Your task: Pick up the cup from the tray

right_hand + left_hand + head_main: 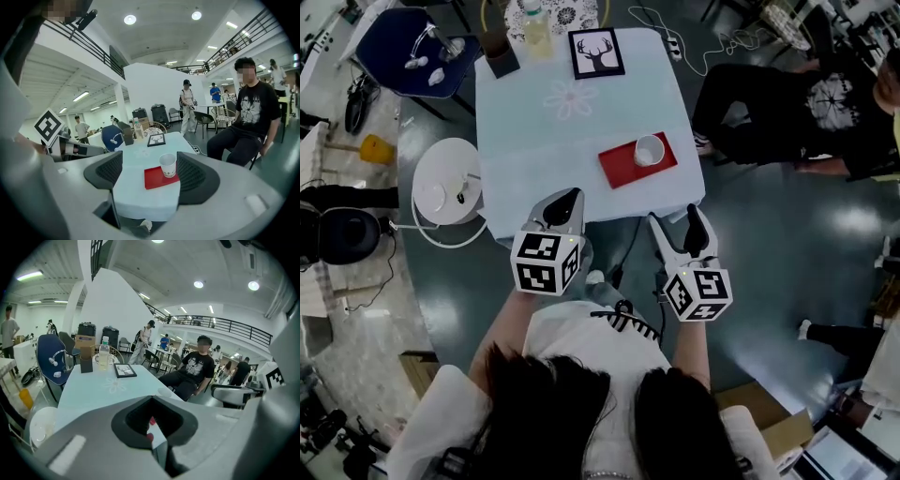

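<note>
A white paper cup stands upright on a red tray near the front right corner of a pale blue table. Both grippers hover off the table's near edge, well short of the cup. My right gripper is open and empty. In the right gripper view the cup and the tray show far off between its spread jaws. My left gripper is left of the right one, shut with nothing in it; its view looks along the table, with only a sliver of red behind the pads.
At the table's far end are a framed deer picture, a bottle and a dark box. A white round stand sits left of the table, a blue chair beyond it. A seated person is to the right.
</note>
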A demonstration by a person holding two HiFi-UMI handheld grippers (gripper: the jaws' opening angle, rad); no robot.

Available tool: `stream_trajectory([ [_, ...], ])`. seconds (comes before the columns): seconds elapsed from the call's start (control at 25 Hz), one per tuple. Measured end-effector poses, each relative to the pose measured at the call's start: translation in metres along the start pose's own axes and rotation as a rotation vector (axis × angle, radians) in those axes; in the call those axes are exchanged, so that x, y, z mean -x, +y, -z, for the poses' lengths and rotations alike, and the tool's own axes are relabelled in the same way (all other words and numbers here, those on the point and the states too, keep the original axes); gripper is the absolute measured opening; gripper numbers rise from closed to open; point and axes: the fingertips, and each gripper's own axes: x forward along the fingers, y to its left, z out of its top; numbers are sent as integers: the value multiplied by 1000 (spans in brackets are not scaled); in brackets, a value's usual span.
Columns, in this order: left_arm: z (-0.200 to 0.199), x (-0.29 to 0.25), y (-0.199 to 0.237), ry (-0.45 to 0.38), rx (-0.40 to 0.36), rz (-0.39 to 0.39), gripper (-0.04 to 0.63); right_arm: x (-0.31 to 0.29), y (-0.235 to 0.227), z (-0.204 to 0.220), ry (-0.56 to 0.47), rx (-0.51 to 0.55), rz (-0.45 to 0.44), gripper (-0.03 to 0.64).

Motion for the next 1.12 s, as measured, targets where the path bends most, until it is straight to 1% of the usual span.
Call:
stream_trajectory([
  [0.2,-25,-23,20,-3,-59,-4,0,-35,-2,-1,62,66,14,371],
  [0.36,-38,-43,26,4,-29,27,0,-58,-4,-8,97,92,19,383],
  [0.48,-43,-58,31,20,-36,51,0,-80,-8,-8,135,121,37,401],
  [0.84,-49,-93,51,88,-40,104,0,-130,-22,0,213,99,109,426],
  [1.12,-50,-112,65,110,-22,91,0,-157,-43,20,280,87,150,437],
])
